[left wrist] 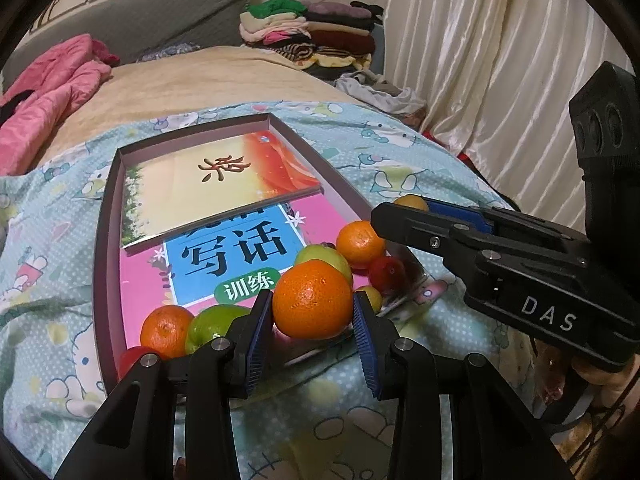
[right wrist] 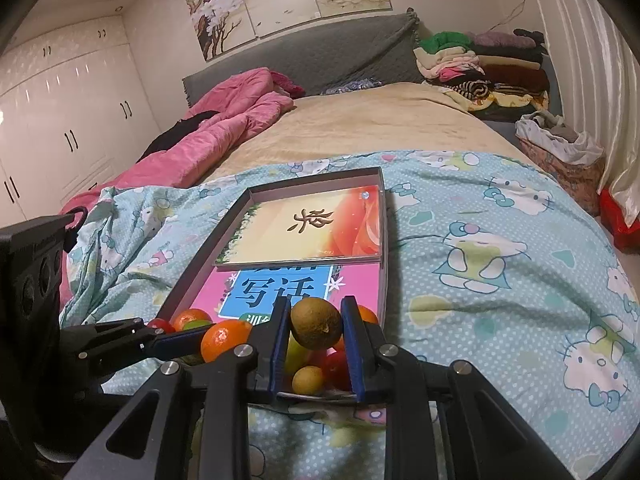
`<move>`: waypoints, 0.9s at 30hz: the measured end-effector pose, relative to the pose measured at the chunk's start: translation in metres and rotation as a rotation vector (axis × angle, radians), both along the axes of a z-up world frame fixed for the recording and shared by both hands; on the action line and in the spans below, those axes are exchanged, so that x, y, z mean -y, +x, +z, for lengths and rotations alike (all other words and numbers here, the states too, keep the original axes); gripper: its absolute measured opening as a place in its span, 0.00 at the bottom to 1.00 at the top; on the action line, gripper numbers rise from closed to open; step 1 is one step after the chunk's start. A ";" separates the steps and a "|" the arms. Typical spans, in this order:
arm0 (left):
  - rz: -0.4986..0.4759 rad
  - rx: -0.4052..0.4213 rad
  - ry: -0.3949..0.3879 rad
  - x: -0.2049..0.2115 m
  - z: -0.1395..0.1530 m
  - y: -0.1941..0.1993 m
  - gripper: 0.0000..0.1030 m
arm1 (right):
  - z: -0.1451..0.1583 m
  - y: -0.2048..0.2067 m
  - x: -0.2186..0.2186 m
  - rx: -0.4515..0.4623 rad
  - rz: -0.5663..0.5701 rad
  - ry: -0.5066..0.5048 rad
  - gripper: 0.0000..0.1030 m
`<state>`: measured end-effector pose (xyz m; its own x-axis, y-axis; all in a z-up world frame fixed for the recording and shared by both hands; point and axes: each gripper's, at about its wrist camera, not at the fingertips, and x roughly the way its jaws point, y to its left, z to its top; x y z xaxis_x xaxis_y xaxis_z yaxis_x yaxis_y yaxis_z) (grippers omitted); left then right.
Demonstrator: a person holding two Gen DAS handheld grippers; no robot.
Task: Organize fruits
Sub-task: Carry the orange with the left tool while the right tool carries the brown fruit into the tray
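Left wrist view: the left hand-held gripper [left wrist: 313, 317] clamps an orange [left wrist: 312, 299] above the tray's [left wrist: 105, 216] near end, where most fruit already sits. The right hand-held gripper [right wrist: 316, 330] grips a brownish fruit [right wrist: 316, 323] over the same end, so both pieces look yet to be placed.

Bed [right wrist: 360, 120] with beige cover. Lying on it: light-blue cartoon-print quilt [right wrist: 500, 216]; crumpled pink padded blanket [right wrist: 224, 128]; pile of folded clothes [right wrist: 480, 64] at the head end. Shallow dark-rimmed cardboard box tray [right wrist: 188, 272] rests on the quilt.
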<state>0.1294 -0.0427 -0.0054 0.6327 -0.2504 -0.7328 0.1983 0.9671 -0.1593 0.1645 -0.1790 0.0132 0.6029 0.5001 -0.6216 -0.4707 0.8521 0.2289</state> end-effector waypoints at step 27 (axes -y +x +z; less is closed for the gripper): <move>-0.005 -0.005 -0.011 -0.002 -0.004 0.000 0.41 | -0.014 0.006 -0.018 -0.005 0.070 -0.070 0.25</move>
